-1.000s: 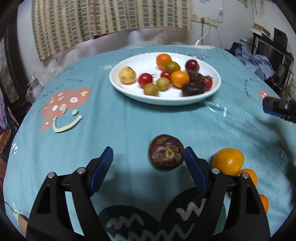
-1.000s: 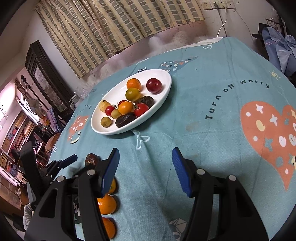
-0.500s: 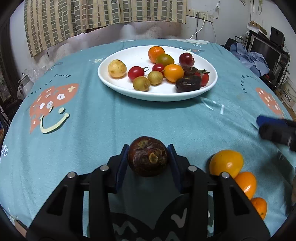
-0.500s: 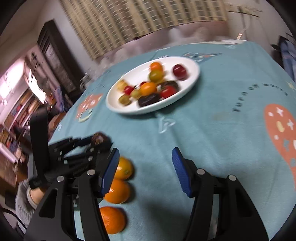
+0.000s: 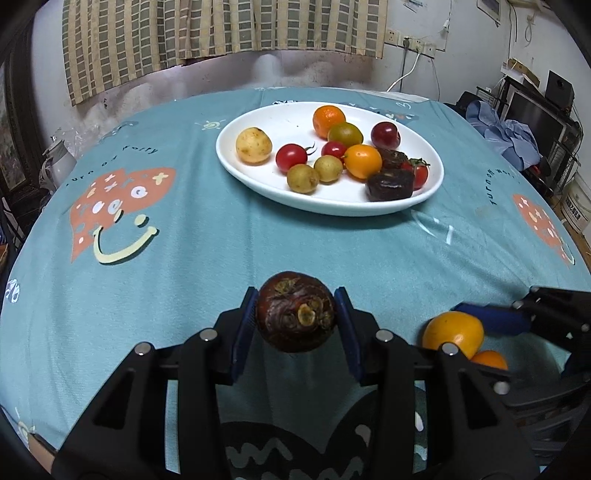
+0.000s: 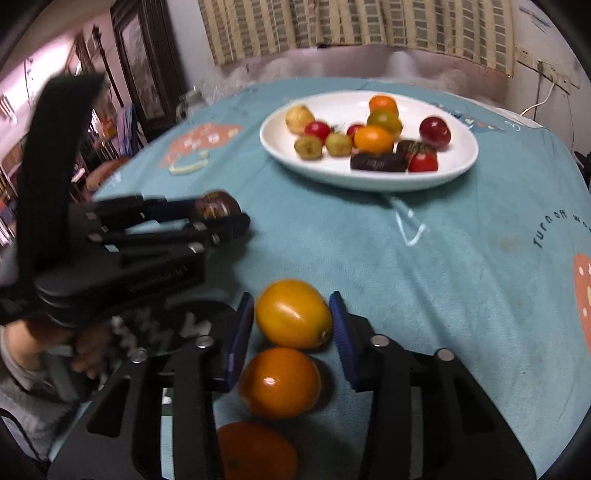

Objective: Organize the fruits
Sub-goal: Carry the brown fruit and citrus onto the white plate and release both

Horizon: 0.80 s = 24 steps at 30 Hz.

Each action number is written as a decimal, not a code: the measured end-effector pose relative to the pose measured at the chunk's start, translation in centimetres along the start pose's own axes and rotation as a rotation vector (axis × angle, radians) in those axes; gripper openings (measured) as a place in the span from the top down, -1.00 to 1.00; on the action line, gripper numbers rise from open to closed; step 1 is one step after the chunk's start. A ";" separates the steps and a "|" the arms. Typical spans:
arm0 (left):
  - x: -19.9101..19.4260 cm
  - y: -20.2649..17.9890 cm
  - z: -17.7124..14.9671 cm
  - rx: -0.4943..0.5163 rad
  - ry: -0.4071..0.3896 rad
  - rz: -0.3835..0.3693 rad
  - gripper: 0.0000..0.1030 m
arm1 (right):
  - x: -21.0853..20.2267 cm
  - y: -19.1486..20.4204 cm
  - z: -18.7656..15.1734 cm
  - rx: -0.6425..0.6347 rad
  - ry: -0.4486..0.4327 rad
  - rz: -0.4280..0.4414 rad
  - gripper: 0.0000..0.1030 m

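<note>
My left gripper (image 5: 295,321) is shut on a dark brown mangosteen (image 5: 295,312) and holds it above the teal tablecloth; it also shows in the right wrist view (image 6: 218,206). My right gripper (image 6: 291,321) has closed around a yellow-orange fruit (image 6: 293,314) on the cloth, pads touching its sides. Two more oranges (image 6: 280,382) lie just behind it, toward the camera. The white oval plate (image 5: 428,192) with several small fruits stands at the far middle of the table.
The round table's cloth (image 5: 184,258) has printed hearts and smileys. A plaid curtain (image 5: 221,33) hangs on the wall behind. Clutter and blue cloth (image 5: 509,136) lie off the table's right side. A dark cabinet (image 6: 147,85) stands to the left.
My left gripper closed on the mangosteen and lifted it off the cloth. My right gripper swung left to the yellow-orange fruit and closed from wide open onto it.
</note>
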State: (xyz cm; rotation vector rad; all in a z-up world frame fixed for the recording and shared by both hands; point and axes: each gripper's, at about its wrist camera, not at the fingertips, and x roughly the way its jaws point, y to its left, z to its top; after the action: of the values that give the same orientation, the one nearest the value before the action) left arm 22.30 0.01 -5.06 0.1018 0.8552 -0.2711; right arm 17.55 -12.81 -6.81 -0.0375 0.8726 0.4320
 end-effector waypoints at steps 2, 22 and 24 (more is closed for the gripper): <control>0.5 0.0 -0.2 0.004 0.016 -0.002 0.17 | -0.2 -0.4 0.0 0.011 -0.007 0.011 0.22; 3.4 1.9 9.6 -0.110 -0.079 -0.010 -0.04 | 1.5 -5.5 10.4 0.168 -0.125 0.005 0.17; 3.4 2.4 9.4 -0.122 -0.083 -0.028 -0.04 | 1.7 -5.8 10.2 0.174 -0.136 -0.027 0.01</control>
State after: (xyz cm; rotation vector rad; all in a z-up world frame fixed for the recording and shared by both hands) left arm 31.97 -0.15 -1.60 -0.0349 0.7892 -0.2466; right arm 28.25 -15.40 -2.28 0.1390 0.7723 0.3283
